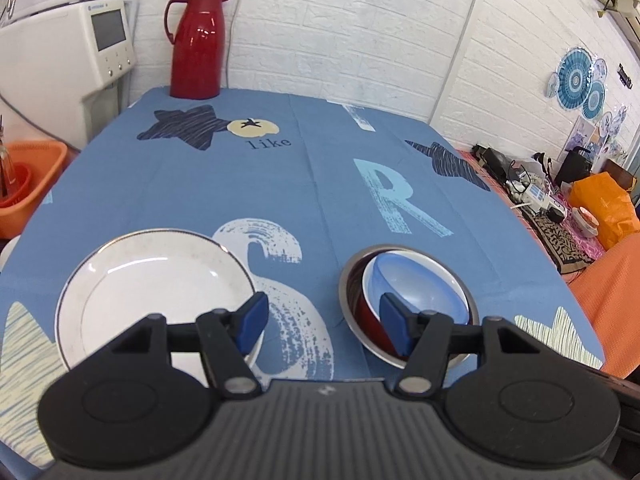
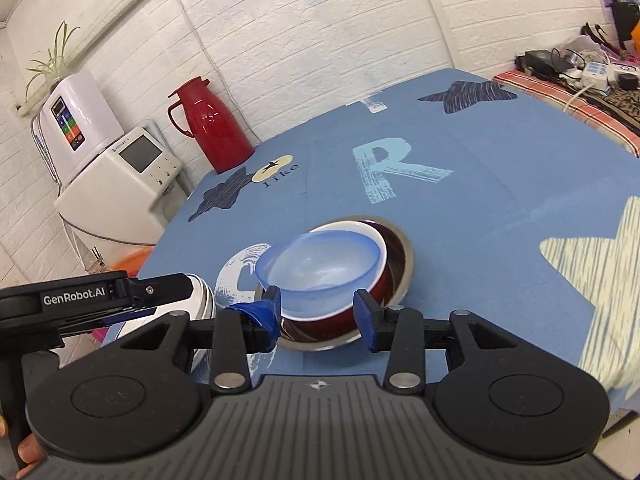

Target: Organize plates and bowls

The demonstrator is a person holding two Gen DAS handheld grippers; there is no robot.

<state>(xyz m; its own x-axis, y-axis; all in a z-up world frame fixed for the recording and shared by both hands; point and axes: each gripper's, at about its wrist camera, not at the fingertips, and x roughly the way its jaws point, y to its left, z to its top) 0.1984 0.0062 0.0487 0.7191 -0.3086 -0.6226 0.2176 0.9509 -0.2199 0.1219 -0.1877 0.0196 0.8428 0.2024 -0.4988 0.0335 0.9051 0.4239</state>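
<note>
Nearest the lens is the right claw, jaws spread wide and gripping nothing, its blue pads sitting either side of the bowl stack. That stack is the main thing here: a clear blue bowl tilted inside a red bowl, which sits in a steel bowl, all on the table near the front edge. The blue one leans toward the claw instead of sitting flat, so my guess is it needs a nudge or a regrip to nest properly.

The left claw is released too, empty, hovering between the plate and the stack. The plate lies flat on the cloth just left of the bowls, apart from them. Makes sense to me: bowls nested on one side, plate on its own, each claw parked near its pile.

A red jug stands at the far back corner, well out of the way.
</note>
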